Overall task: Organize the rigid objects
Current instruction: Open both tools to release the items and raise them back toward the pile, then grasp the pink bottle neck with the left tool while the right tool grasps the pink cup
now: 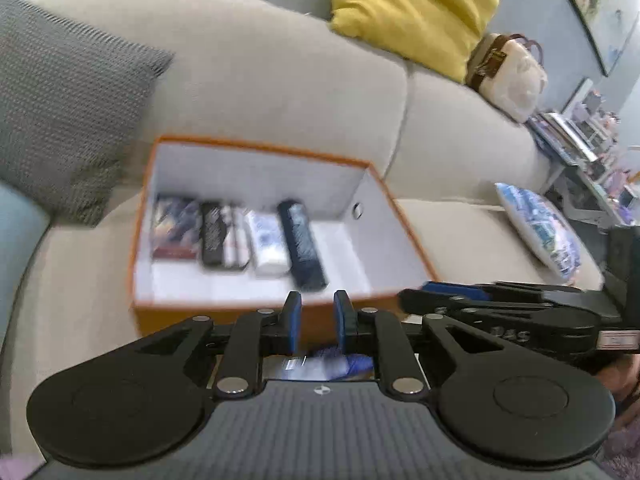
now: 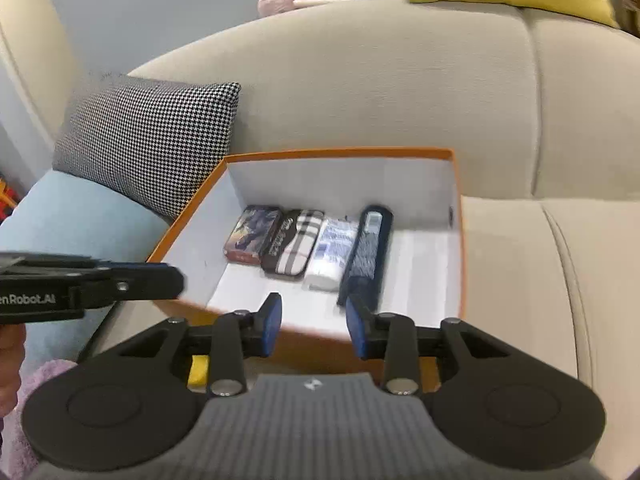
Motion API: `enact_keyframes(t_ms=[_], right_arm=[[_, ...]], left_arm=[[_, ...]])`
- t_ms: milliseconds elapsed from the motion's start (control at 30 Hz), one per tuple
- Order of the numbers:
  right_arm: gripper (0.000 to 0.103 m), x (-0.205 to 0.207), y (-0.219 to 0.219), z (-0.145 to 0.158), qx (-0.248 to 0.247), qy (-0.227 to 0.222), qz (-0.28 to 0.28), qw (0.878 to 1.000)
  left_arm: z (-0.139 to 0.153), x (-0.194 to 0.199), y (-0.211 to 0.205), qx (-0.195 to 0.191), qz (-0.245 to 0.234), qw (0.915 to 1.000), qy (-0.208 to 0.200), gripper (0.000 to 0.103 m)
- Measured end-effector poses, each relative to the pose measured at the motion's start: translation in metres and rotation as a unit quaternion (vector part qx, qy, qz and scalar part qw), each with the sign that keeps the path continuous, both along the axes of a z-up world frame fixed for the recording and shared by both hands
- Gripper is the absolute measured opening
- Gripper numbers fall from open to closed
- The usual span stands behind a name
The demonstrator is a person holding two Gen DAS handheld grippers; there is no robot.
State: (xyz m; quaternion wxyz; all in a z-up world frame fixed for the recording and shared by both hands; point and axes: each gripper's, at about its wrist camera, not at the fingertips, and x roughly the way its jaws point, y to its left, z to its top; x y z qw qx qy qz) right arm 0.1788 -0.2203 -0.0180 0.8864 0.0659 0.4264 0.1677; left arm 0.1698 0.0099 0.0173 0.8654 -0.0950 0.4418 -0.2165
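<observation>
Both tongs (image 1: 317, 322) (image 2: 314, 328) hang empty before the orange box (image 2: 459, 264).

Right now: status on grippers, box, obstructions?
Left gripper and right gripper open, empty. Orange box on sofa, four items lined up inside. Nothing in the way.

My left tool (image 1: 317, 322) points downward at a slant, its blue-padded fingers (image 1: 294, 320) a narrow gap apart with nothing between them. My right tool (image 2: 314, 326) slants down the same way, jaws wider — also empty. Each shows in the other's view: the right one reaches in from the right edge, the left one from the left edge, side on, with a bit of my hand (image 2: 10, 364) behind it.
</observation>
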Motion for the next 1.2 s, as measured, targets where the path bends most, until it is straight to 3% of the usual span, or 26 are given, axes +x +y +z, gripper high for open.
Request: enact_keyframes(t_ms=[267,400,567,800,967,1100,1200], right_arm=[[0.043,-0.074,0.005,-0.034,-0.027,0.026,-0.027,0.999],[0.043,-0.100,0.011,-0.060,-0.037,0.060,-0.022,0.997],[0.043,-0.119,0.012,-0.075,-0.064,0.064,-0.018,0.996],[0.043,-0.130,0.012,-0.087,-0.073,0.048,-0.012,0.996],[0.039,-0.125,0.006,-0.092,-0.053,0.057,-0.028,0.997],[0.050,-0.126,0.018,-0.096,-0.075,0.058,0.000,0.995],[0.050,-0.123,0.022,-0.100,-0.086,0.061,0.004,0.994]], left_arm=[[-0.060,-0.052,0.004,-0.015,0.031,0.9946,0.098,0.018],[-0.088,-0.070,0.000,-0.011,0.016,0.9909,0.133,0.018],[-0.114,-0.080,-0.004,-0.001,0.003,0.9864,0.165,0.018],[-0.130,-0.093,-0.012,0.019,-0.017,0.9894,0.143,0.019],[-0.135,-0.094,-0.017,0.002,-0.018,0.9916,0.128,0.027],[-0.143,-0.090,-0.024,0.010,-0.015,0.9908,0.134,0.034],[-0.149,-0.090,-0.027,0.020,-0.014,0.9903,0.137,0.034]])
